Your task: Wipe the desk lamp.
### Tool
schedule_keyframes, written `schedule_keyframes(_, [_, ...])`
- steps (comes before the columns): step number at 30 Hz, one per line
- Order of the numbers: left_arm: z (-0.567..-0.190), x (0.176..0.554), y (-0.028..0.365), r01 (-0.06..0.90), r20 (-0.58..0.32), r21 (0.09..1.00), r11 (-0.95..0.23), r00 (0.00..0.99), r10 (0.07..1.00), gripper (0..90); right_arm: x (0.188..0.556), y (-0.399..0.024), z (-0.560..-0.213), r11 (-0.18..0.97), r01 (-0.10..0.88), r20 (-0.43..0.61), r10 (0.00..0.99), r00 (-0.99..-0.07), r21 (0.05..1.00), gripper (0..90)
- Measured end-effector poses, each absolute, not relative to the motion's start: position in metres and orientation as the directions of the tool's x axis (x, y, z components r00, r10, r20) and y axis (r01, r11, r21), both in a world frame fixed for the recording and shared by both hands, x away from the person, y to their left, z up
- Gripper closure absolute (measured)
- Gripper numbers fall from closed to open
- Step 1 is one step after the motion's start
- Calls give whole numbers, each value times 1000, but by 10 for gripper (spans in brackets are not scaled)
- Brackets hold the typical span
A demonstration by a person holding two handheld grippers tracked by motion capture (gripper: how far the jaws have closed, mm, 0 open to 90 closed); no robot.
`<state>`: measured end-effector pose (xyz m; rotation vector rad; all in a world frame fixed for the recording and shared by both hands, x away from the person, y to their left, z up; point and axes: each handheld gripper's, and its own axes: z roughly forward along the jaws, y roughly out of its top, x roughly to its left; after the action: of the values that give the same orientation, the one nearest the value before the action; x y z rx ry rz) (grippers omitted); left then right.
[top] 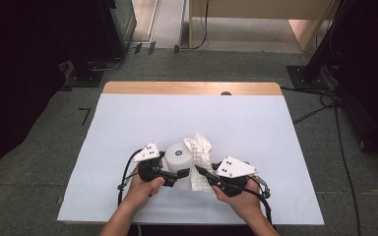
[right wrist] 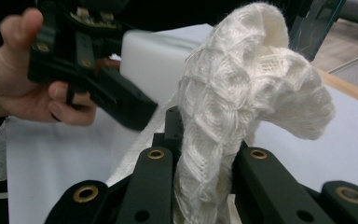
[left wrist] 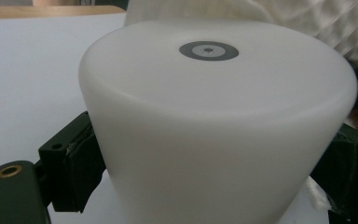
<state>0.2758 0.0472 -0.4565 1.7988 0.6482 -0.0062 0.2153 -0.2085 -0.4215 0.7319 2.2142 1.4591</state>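
The left gripper point(top: 179, 173) is clamping the white cup point(top: 178, 156), which is standing upside down near the table's point(top: 128, 123) front edge, about midway along it. Just right of the cup, the right gripper point(top: 200, 170) is pinching the white knitted cloth point(top: 200, 152), bunched upward.

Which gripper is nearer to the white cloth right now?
Right. The right gripper has its jaws shut on the white cloth. The left gripper clamps the white cup beside the cloth, without touching it as far as shown.
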Motion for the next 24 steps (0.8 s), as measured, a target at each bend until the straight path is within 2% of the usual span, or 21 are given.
schedule_keyframes(7, [-452, 279, 58, 422, -325, 898, -124, 826, 460, 83, 223, -207, -440, 363, 273, -16, 626, -780, 891, 798])
schedule_keyframes(9, [-450, 278, 59, 400, -287, 908, -127, 813, 507, 84, 225, -210, -440, 346, 281, -4, 636, -772, 895, 797])
schedule_keyframes(15, [-459, 274, 52, 279, -10, 917, -285, 731, 682, 83, 227, -221, -434, 308, 288, 9, 669, -744, 907, 798])
schedule_keyframes(18, [-467, 276, 51, 294, 0, 911, -288, 699, 715, 82, 229, -225, -435, 299, 295, 15, 677, -735, 908, 798])
schedule_keyframes(22, [-469, 274, 52, 270, 35, 915, -301, 689, 724, 80, 229, -226, -435, 298, 292, 15, 677, -735, 909, 798])
schedule_keyframes(24, [-468, 270, 53, 255, 47, 925, -281, 657, 753, 43, 229, -227, -435, 296, 294, 15, 680, -733, 909, 798])
